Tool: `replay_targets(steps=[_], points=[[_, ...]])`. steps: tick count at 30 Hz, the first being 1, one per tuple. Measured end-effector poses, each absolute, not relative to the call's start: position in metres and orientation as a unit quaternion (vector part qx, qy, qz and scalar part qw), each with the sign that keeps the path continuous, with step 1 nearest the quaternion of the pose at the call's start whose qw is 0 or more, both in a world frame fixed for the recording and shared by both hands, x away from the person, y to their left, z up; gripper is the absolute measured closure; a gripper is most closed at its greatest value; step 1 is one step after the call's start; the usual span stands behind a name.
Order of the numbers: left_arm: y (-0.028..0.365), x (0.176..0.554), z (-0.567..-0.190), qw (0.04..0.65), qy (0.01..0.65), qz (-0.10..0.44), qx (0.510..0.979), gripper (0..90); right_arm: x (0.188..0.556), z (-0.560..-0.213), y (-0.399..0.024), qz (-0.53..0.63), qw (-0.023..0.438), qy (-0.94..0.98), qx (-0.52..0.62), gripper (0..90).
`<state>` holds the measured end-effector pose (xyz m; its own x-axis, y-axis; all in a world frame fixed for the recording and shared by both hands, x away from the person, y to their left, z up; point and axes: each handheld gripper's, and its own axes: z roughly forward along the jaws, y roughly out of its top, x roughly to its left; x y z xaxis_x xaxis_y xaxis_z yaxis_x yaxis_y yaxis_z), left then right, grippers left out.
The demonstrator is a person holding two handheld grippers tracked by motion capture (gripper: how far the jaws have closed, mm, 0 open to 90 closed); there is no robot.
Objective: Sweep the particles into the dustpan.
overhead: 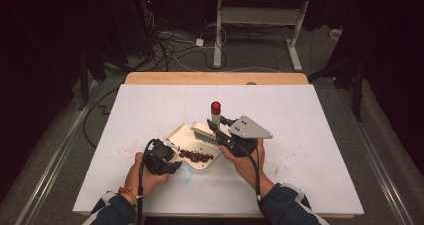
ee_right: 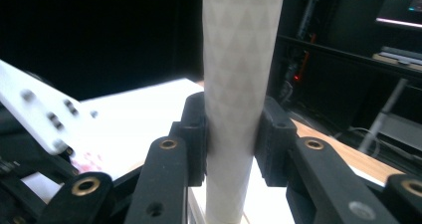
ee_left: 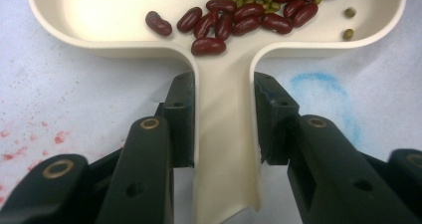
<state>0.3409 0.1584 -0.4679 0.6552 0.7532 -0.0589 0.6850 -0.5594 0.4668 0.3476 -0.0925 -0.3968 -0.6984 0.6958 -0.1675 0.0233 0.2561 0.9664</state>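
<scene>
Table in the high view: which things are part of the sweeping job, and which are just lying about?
In use: dustpan, held by the left gripper; brush, held by the right gripper; beans.

Lying about: red stains on the table; desk and cables behind.

The high view looks forward and down over the whole table (overhead: 300, 135) from the person's side; the left gripper view sits close, looking down at the dustpan (ee_left: 224, 134) and beans (ee_left: 239, 20), both shared with the high view; the right gripper view looks along the brush handle (ee_right: 239, 84) toward the dark room.
</scene>
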Motion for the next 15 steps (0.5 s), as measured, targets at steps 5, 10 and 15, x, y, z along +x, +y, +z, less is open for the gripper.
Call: replay_targets(steps=[5, 10, 15], points=[[0.16, 0.341, -0.467, 0.231, 0.413, 0.077, 0.877, 64.1, 0.349, -0.403, -0.095, 0.546, 0.292, 0.744, 0.249, 70.2], [0.161, 0.342, -0.467, 0.232, 0.416, 0.078, 0.876, 64.0, 0.341, -0.405, -0.088, 0.547, 0.27, 0.756, 0.237, 70.2], [0.163, 0.342, -0.467, 0.234, 0.423, 0.08, 0.872, 64.0, 0.332, -0.403, -0.079, 0.548, 0.254, 0.765, 0.225, 70.2]])
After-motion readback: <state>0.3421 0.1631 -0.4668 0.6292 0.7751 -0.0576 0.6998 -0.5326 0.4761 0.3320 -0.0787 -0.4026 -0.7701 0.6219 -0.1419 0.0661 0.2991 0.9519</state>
